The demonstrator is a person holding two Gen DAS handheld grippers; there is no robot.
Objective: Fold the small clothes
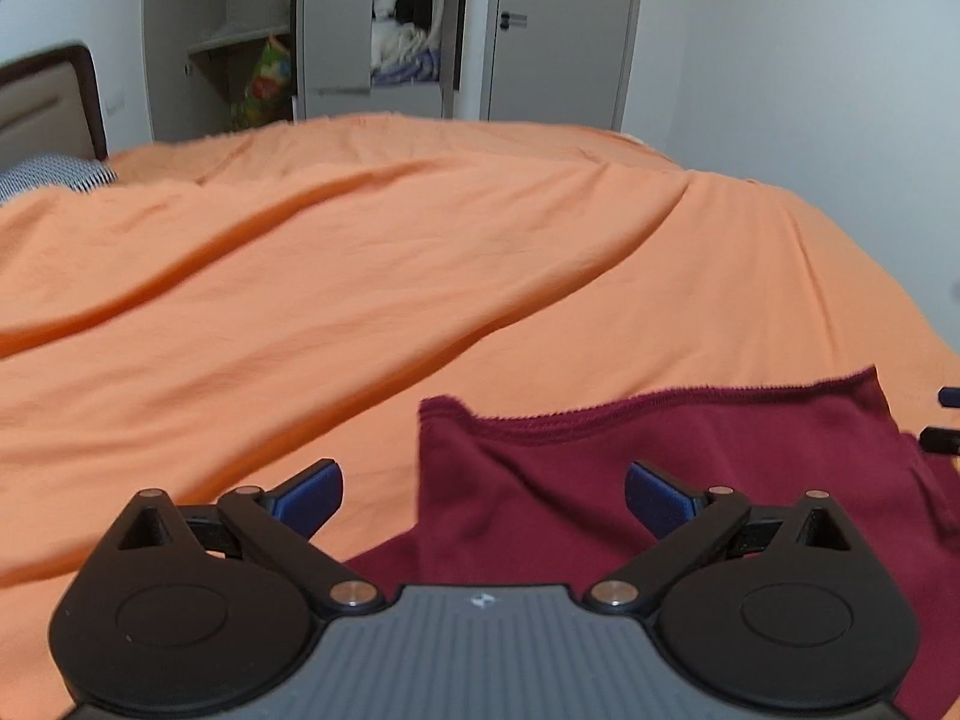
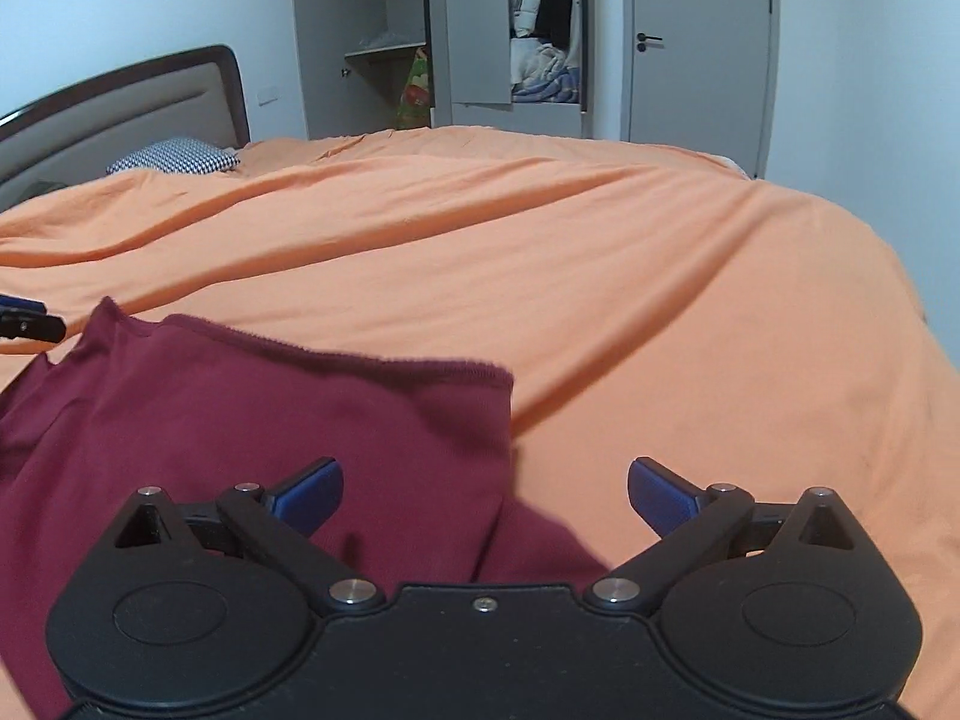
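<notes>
Both jaws wide over the maroon garment (image 1: 660, 480) on the bed (image 1: 300, 300)

I'd lower my left gripper (image 1: 483, 495) and right gripper (image 2: 485, 495) onto its 12 o'clock hem corners, pinching one layer

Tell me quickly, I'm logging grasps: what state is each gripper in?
Left gripper: open, holding nothing, over the maroon garment.
Right gripper: open, holding nothing, at the garment's edge.
</notes>
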